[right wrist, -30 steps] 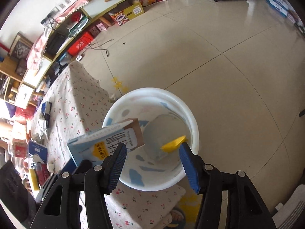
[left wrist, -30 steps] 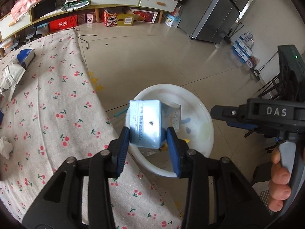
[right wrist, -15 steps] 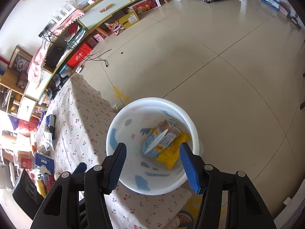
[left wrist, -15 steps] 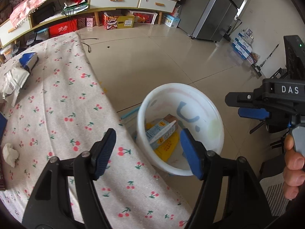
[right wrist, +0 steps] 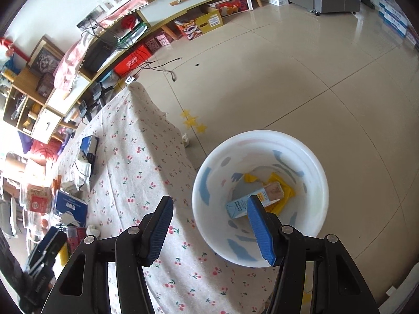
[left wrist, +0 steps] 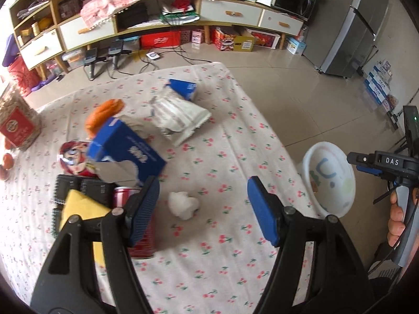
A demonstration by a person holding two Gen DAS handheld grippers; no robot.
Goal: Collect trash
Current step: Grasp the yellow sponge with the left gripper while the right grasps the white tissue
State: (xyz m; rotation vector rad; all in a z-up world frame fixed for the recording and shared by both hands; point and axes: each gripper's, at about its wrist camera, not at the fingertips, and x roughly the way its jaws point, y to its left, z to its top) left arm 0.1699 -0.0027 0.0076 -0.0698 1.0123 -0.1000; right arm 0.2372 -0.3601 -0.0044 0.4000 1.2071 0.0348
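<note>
My left gripper (left wrist: 203, 209) hangs open over the cherry-print tablecloth (left wrist: 235, 130), with nothing held. A crumpled white tissue (left wrist: 183, 204) lies on the cloth below the gap between its fingers. A red can (left wrist: 141, 235) stands by the left finger. Further back lie a white wrapper bag (left wrist: 180, 115) and a small blue carton (left wrist: 183, 87). My right gripper (right wrist: 212, 230) is open and empty above the table edge and the rim of the white bin (right wrist: 262, 136). In the bin lie a blue-and-white carton (right wrist: 256, 198) and a yellow wrapper (right wrist: 285, 188).
A blue tissue box (left wrist: 125, 151), a black notebook (left wrist: 78, 188), a yellow cloth (left wrist: 81, 209), an orange item (left wrist: 104, 112) and a jar (left wrist: 18, 125) crowd the table's left side. The bin (left wrist: 340, 191) stands on the floor off the table's right edge. Shelves line the far wall.
The left gripper opened and the blue-and-white carton fell into the bin. It then swung left from the bin to over the table. The right gripper shifted left, so the bin sits further right.
</note>
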